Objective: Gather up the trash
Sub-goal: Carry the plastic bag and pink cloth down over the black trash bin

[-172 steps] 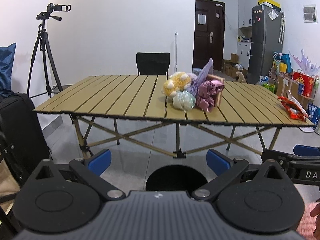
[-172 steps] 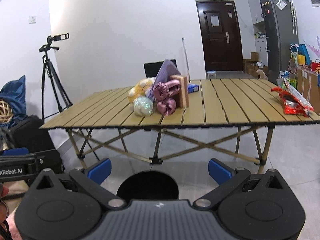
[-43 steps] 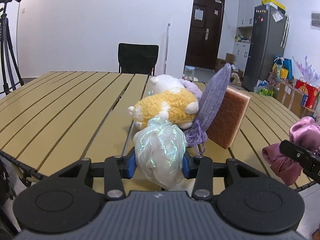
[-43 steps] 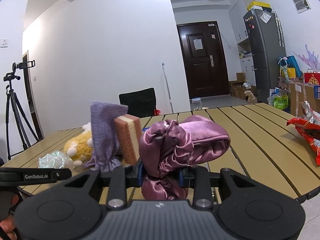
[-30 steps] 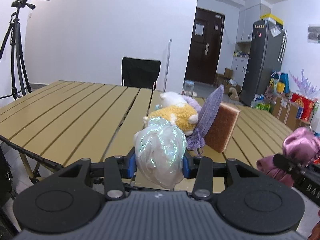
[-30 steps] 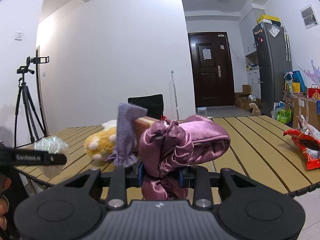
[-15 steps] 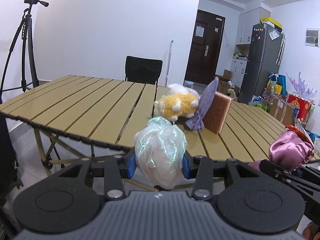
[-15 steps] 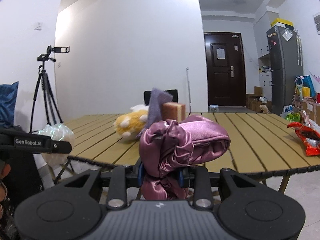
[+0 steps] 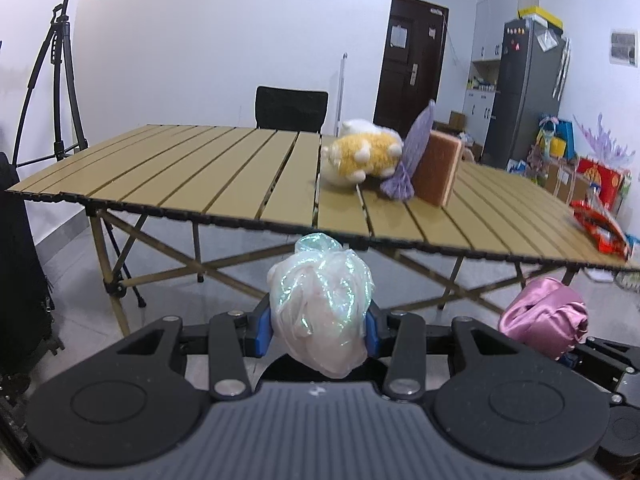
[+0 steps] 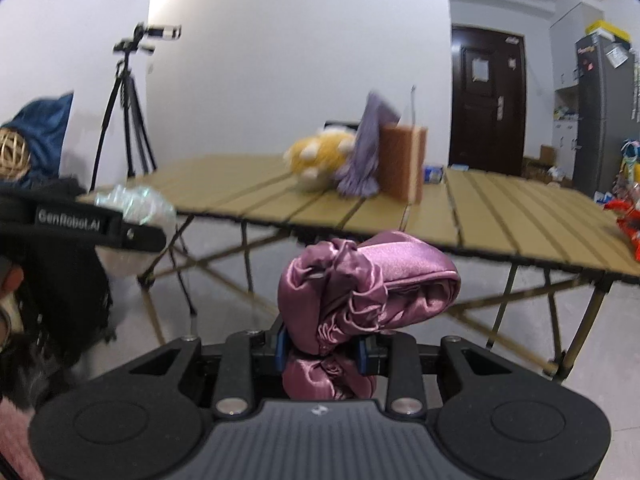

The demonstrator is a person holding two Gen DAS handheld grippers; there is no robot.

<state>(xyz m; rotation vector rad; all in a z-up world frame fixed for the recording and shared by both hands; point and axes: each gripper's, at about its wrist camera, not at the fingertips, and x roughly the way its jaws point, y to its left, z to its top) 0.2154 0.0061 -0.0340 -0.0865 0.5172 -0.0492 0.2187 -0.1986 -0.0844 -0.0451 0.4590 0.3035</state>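
My left gripper (image 9: 318, 330) is shut on a crumpled iridescent plastic wad (image 9: 320, 304), held in the air in front of the table's near edge. My right gripper (image 10: 322, 350) is shut on a bunched purple satin cloth (image 10: 360, 288), also off the table and below its top. The satin cloth (image 9: 544, 324) shows at the lower right of the left wrist view; the plastic wad (image 10: 136, 204) shows at the left of the right wrist view. On the slatted wooden table (image 9: 224, 176) remain a yellow plush toy (image 9: 364, 154), a lilac pouch (image 9: 412, 156) and a brown sponge (image 9: 436, 170).
A red snack wrapper (image 9: 596, 228) lies at the table's right end. A black chair (image 9: 292, 110) stands behind the table, a tripod with camera (image 9: 60, 72) at the left, a dark suitcase (image 9: 16, 288) at the near left. Fridge (image 9: 524, 88) and boxes crowd the far right.
Both grippers have pulled back from the table and sunk below its top, carrying the plastic wad and the satin cloth. The table now looks farther away and its legs show.
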